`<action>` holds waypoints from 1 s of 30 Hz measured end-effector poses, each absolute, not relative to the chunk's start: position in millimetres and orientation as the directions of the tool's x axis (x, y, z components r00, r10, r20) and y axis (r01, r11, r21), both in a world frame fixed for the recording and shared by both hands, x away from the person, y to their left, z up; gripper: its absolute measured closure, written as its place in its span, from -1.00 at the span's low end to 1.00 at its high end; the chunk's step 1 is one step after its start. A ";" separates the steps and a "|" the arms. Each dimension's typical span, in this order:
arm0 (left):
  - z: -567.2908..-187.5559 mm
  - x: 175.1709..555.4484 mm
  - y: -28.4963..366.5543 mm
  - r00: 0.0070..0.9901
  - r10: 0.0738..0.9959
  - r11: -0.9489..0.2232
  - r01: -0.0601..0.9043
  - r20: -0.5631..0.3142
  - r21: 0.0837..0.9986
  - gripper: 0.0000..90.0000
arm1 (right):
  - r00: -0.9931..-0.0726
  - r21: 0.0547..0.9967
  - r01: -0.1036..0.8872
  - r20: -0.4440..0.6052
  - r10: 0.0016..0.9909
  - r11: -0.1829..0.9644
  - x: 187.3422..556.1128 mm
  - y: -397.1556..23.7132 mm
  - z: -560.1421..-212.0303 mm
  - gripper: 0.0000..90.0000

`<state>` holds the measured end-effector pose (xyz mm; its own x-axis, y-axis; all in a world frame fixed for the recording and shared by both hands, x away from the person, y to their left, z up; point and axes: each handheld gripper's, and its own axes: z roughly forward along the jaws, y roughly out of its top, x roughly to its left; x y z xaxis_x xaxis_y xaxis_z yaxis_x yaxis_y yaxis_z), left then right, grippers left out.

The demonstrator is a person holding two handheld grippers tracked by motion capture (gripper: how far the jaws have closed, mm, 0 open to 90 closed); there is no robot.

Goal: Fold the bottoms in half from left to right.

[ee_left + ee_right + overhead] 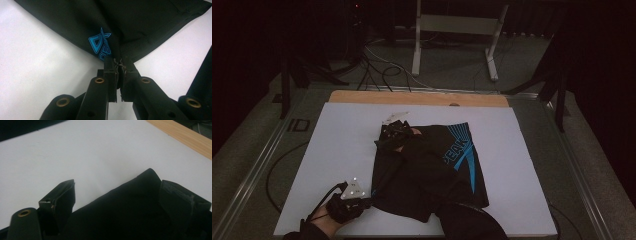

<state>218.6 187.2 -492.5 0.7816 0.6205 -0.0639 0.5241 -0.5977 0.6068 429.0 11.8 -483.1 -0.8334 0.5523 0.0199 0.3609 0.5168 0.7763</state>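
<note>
Black shorts point(432, 165) with a blue print point(459, 150) lie crumpled on the white table sheet point(342, 145). My left gripper point(370, 201) is at the near left, shut on the shorts' near-left corner. In the left gripper view the jaws point(119, 61) pinch the black cloth point(125, 22) just beside a blue logo point(100, 43). My right gripper point(388, 131) is at the shorts' far-left corner, the sleeved arm reaching across the cloth. Its jaws point(118, 186) stand open, with a corner of the black fabric point(120, 210) lying between them, untouched by the pads.
A wooden strip point(417, 97) runs along the table's far edge point(185, 137). Beyond it on the floor stand a white frame point(457, 25) and loose cables point(377, 70). Bare white sheet point(75, 152) lies left and right of the shorts.
</note>
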 end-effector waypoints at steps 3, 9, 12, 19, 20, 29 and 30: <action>-492.1 218.4 186.8 0.784 0.617 -0.599 0.521 -0.063 0.609 0.89 | -0.821 0.768 0.375 0.015 0.571 0.519 432.6 16.3 -486.7 -0.54; -492.1 218.4 186.8 0.784 0.617 -0.596 0.520 -0.065 0.612 0.89 | -0.803 0.764 0.380 -0.006 0.595 0.521 439.3 24.7 -492.8 -0.23; -492.1 218.3 186.9 0.784 0.618 -0.596 0.521 -0.066 0.611 0.89 | -0.790 0.763 0.386 -0.017 0.613 0.519 441.7 29.1 -495.3 -0.14; -491.9 218.3 187.3 0.783 0.618 -0.590 0.524 -0.073 0.614 0.89 | -0.771 0.749 0.401 -0.036 0.636 0.528 447.1 36.7 -500.7 0.00; -491.6 218.4 187.3 0.782 0.619 -0.589 0.524 -0.074 0.615 0.89 | -0.768 0.748 0.405 -0.033 0.639 0.526 447.8 37.8 -501.7 0.00; -491.0 218.9 186.9 0.785 0.614 -0.588 0.522 -0.079 0.618 0.89 | -0.757 0.726 0.421 -0.049 0.651 0.544 451.8 45.2 -510.5 0.04; -491.0 218.8 186.9 0.785 0.614 -0.588 0.521 -0.078 0.618 0.90 | -0.752 0.724 0.426 -0.050 0.657 0.543 451.9 46.4 -511.9 0.04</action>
<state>218.8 186.9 -491.0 0.7854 0.6141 -0.0777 0.5211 -0.5883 0.6183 451.9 46.4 -511.9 -0.7520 0.6572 -0.0503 0.4261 0.5430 0.7236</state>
